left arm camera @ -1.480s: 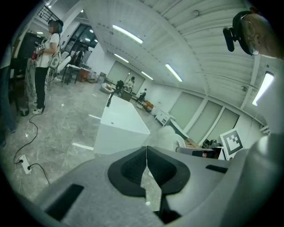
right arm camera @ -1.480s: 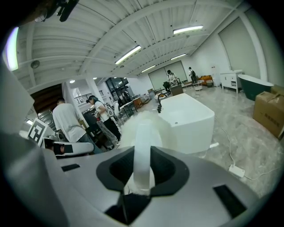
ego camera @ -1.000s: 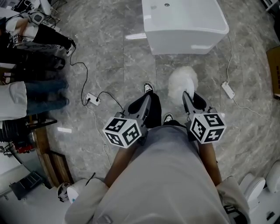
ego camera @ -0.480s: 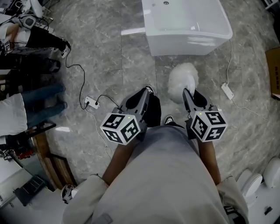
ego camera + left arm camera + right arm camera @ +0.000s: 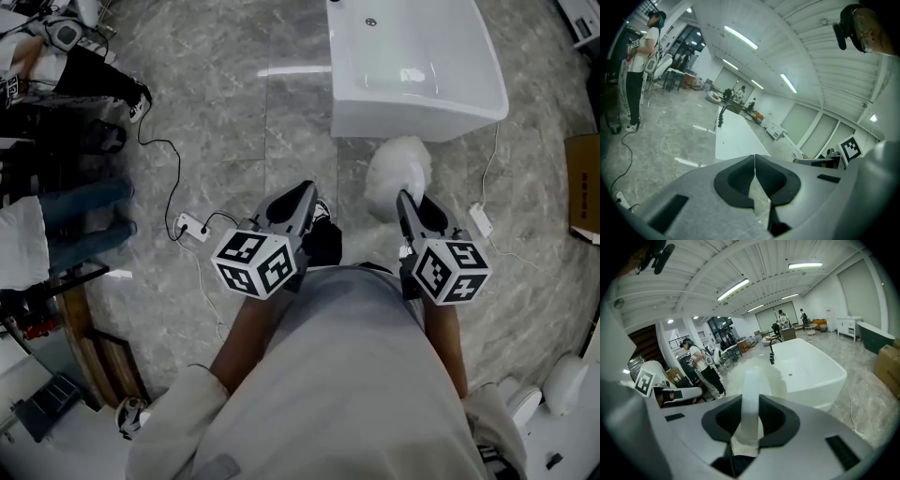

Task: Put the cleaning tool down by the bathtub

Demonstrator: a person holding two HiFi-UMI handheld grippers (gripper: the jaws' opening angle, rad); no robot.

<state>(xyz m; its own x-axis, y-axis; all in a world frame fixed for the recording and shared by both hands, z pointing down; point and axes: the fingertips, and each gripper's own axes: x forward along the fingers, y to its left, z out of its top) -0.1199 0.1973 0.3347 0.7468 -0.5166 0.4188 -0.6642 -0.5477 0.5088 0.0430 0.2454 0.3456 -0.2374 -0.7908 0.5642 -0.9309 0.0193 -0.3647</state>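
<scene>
Grey marbled floor [image 5: 234, 103] fills the head view. The white bathtub [image 5: 417, 75] sits at 1 o'clock with its near end facing me. A cable and power strip [image 5: 192, 228] lie on the floor at 9 o'clock, well away from the tub, and people stand beyond them at the left edge.

My right claw [image 5: 405, 199] pinches the cleaning tool [image 5: 398, 173] by its pale handle. In the right gripper view that handle [image 5: 750, 399] runs straight up between the 2 dark pads, which press on it from both sides. The fluffy white head sticks out ahead of the claw towards the bathtub [image 5: 811, 371]. From above, the head appears just short of the tub's near wall, at 12 o'clock from my right claw. I cannot tell how high it hangs over the floor.

My left claw [image 5: 305, 189] has its jaws pressed together with nothing between them. In the left gripper view only a thin seam shows between its pads [image 5: 754, 173].

As I judge it, the pickup is done and I am nearly at the tub. What remains is to lower the tool to the floor beside the tub and let go of the handle.
</scene>
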